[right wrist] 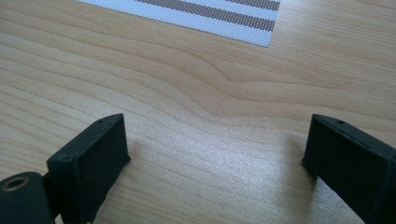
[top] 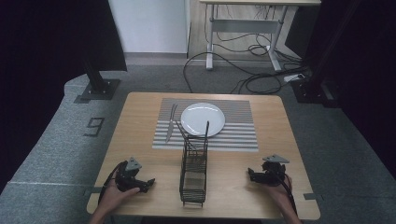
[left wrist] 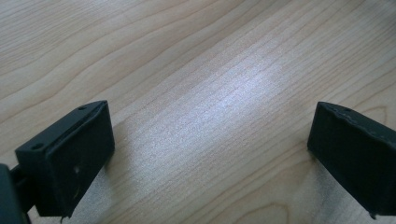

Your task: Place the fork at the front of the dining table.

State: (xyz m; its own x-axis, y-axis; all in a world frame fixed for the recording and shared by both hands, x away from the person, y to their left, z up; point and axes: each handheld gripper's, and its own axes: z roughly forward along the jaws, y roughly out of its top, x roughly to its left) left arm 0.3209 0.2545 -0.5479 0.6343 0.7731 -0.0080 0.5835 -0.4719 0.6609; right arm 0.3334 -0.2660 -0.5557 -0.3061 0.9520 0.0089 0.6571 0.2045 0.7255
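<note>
At the near edge of the wooden table (top: pixel 140 140), the person's 2 hands each hold a gripper low over the bare wood. The left hand (top: pixel 112 196) comes in at the near left and holds the left gripper (top: pixel 148 184), which points right towards the middle of the table. In the left gripper view its 2 black jaws stand wide apart with nothing between them but wood grain. The right hand (top: pixel 280 193) comes in at the near right and holds the right gripper (top: pixel 250 175), which points left. In the right gripper view its jaws are also spread wide and empty, and a corner of the striped placemat (right wrist: pixel 210 14) shows beyond them.

Between the 2 grippers, well apart from both, stands a tall black wire rack (top: pixel 194 172). It is long and narrow, running from the near edge towards the middle of the table, and its far end reaches the near edge of the mat.

Farther off, the grey and white striped placemat (top: pixel 233 135) lies across the middle of the table. A white round plate (top: pixel 202 119) rests on its far half. Just left of the plate, on the mat, lie a fork (top: pixel 173 113) and a knife (top: pixel 169 131), both running near to far.

Beyond the table, on the floor, are a second table's metal legs (top: pixel 243 28) and loose black cables (top: pixel 252 77).
</note>
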